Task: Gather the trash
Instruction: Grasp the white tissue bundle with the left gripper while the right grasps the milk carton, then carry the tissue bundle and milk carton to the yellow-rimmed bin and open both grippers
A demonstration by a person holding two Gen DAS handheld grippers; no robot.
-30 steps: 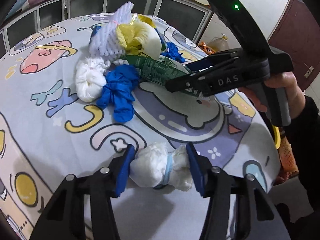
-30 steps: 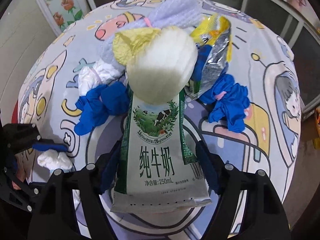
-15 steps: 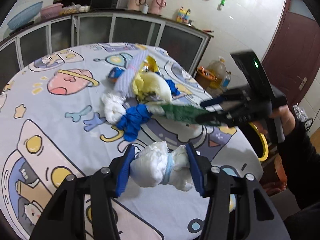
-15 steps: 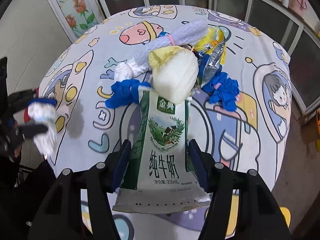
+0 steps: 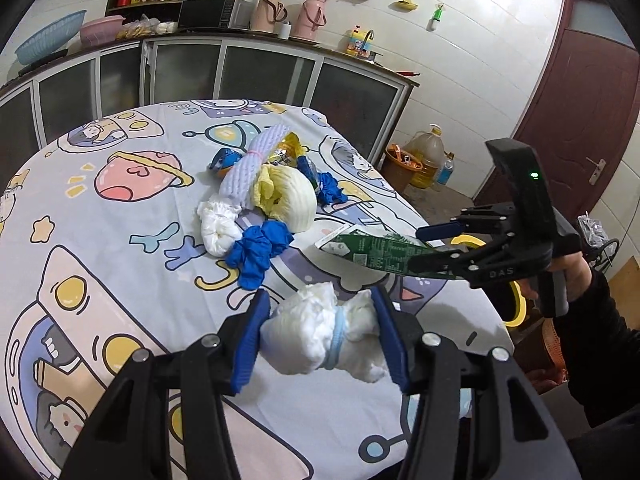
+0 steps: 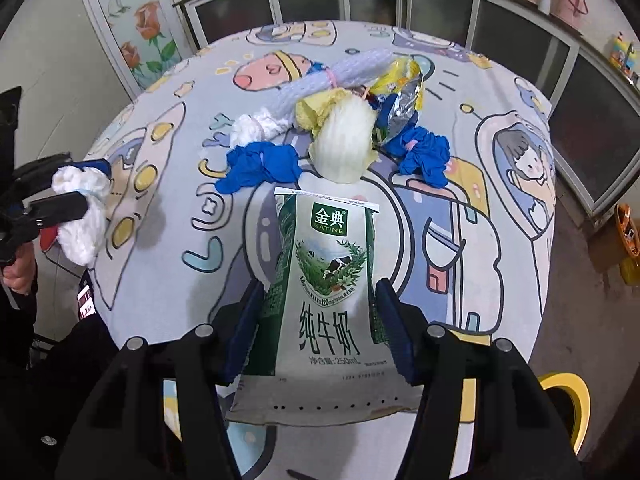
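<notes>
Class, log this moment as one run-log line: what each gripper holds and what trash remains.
left gripper: shut on tissue wad | right gripper: shut on milk carton | both lifted | remaining on table: trash pile

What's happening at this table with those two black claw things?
A person is clearing trash with a handheld gripper in each hand. The left gripper is clamped on a white tissue wad, and the right gripper grips a green milk pouch; both are lifted over the table. Blue gloves, a pale cabbage-like lump and wrappers lie piled mid-table.
</notes>
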